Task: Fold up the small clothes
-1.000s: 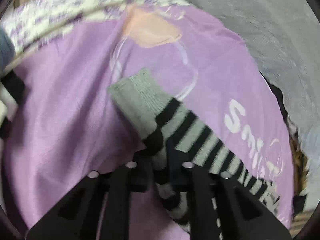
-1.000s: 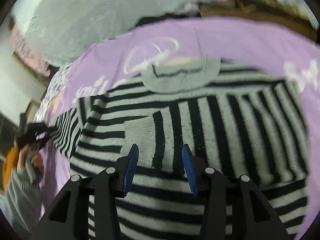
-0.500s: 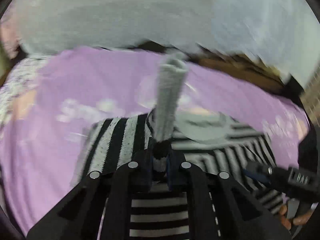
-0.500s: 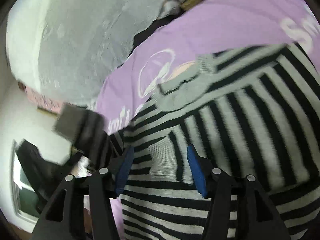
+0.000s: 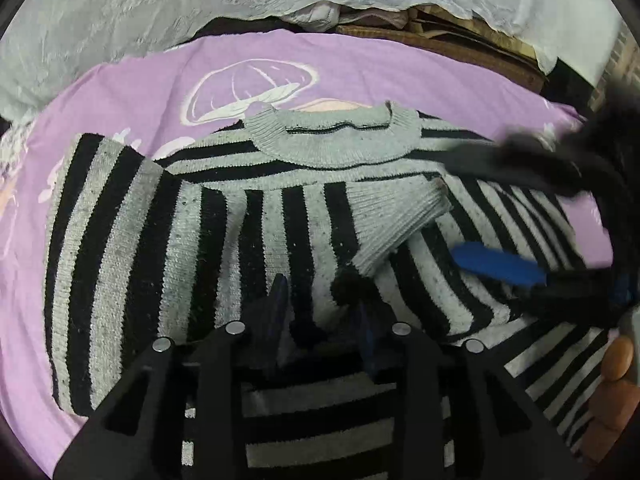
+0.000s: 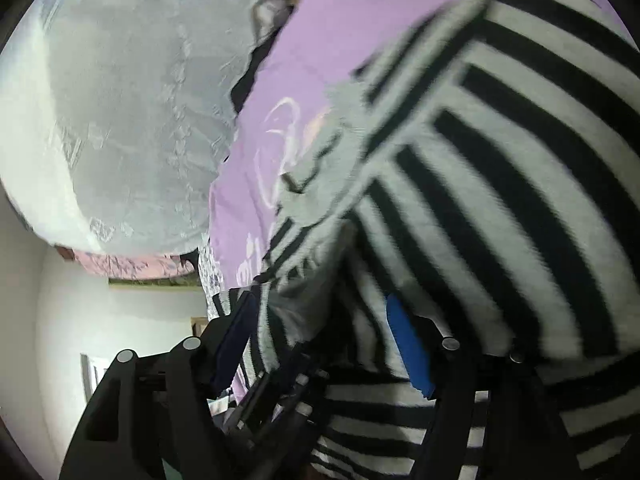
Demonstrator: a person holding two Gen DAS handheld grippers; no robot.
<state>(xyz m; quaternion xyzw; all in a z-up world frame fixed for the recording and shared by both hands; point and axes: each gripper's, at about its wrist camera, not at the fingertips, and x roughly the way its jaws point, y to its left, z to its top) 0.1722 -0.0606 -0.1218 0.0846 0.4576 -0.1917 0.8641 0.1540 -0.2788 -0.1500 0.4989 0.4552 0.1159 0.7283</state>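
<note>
A small grey-and-black striped sweater [image 5: 256, 224] lies front-up on a purple printed sheet [image 5: 132, 88], its grey collar [image 5: 332, 140] at the far side. One sleeve is folded across the chest and ends in a grey cuff [image 5: 400, 220]. My left gripper [image 5: 322, 312] hovers over that sleeve. Its jaws are opening and the pads do not press on the knit. My right gripper [image 5: 472, 208] comes in from the right, blurred. In the right wrist view the right gripper [image 6: 320, 340] is tilted, its jaws opening, with loose sweater [image 6: 500, 200] fabric between the blue pads [image 6: 408, 348].
A pale grey embroidered cloth [image 5: 120, 20] covers the far side, with a brown woven edge [image 5: 460, 44] under it. A person's fingers [image 5: 616, 380] show at the right edge. A white wall [image 6: 100, 300] and a pink cloth [image 6: 120, 264] lie to the left.
My left gripper carried the sleeve from the left across onto the chest, laid it down and let go. My right gripper rolled sideways and its jaws spread wider.
</note>
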